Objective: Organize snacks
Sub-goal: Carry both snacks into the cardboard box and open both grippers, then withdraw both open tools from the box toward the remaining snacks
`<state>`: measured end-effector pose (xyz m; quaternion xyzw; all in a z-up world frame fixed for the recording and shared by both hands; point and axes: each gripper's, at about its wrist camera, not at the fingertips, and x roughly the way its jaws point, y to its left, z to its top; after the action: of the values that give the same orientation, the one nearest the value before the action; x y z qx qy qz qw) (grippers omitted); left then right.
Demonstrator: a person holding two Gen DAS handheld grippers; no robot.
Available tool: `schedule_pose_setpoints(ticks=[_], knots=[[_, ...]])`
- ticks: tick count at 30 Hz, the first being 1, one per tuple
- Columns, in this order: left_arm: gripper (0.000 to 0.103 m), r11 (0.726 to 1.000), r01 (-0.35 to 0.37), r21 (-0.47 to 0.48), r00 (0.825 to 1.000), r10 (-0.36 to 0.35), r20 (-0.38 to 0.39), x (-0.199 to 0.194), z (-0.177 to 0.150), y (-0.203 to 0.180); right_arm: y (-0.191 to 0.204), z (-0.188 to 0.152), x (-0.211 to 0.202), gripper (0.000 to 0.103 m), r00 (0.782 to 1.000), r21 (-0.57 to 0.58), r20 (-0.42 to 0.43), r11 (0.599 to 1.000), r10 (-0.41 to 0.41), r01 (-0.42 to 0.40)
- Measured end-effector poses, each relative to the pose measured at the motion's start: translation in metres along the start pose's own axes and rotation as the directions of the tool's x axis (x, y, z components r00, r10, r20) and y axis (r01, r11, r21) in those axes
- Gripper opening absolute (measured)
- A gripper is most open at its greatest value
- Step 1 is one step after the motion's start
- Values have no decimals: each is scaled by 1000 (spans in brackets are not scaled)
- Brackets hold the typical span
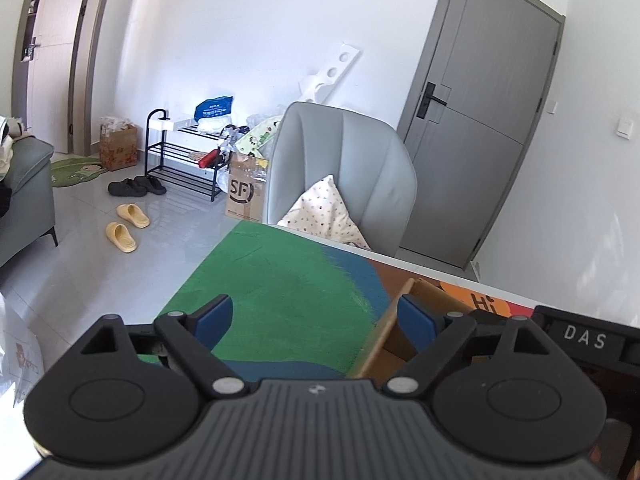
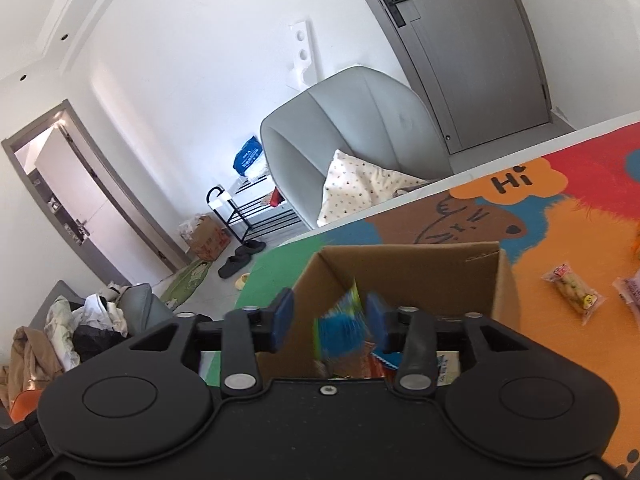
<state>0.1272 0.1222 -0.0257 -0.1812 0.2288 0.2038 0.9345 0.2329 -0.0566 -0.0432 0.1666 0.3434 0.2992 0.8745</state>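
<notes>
Left tongs (image 1: 314,318) spread wide, empty, over green patch of colourful cartoon-print worktop (image 1: 280,280). Open brown cardboard box (image 2: 404,268) next. Right tongs (image 2: 330,326) parted above box; blurred blue-green snack packet (image 2: 340,326) between pads, apparently dropping in. Several packets already inside. Clear-wrapped biscuit snack (image 2: 574,292) remains on worktop, further right.

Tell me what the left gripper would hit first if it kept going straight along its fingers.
Probably nothing at first: the left gripper is open and empty over the green part of the mat. Pointing down, it likely meets that mat; the cardboard box stands just beside its right finger. Depth is unclear.
</notes>
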Motion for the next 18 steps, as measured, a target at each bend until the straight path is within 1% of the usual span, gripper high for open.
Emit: schedule_pose_setpoints(ticks=[4, 10, 14, 18], knots=[[89, 1000, 3, -7, 1000, -3, 5, -4, 0, 0, -4, -1, -7, 47, 1000, 9, 0, 1000, -27, 27], [92, 999, 31, 8, 1000, -31, 3, -11, -5, -12, -18, -1, -31, 58, 996, 22, 35, 997, -77, 76], [96, 999, 44, 21, 999, -44, 6, -18, -9, -21, -28, -4, -51, 76, 992, 33, 69, 994, -108, 106], [98, 997, 62, 38, 998, -62, 1, -25, -14, -33, -40, -7, -70, 85, 986, 45, 90, 990, -137, 134]])
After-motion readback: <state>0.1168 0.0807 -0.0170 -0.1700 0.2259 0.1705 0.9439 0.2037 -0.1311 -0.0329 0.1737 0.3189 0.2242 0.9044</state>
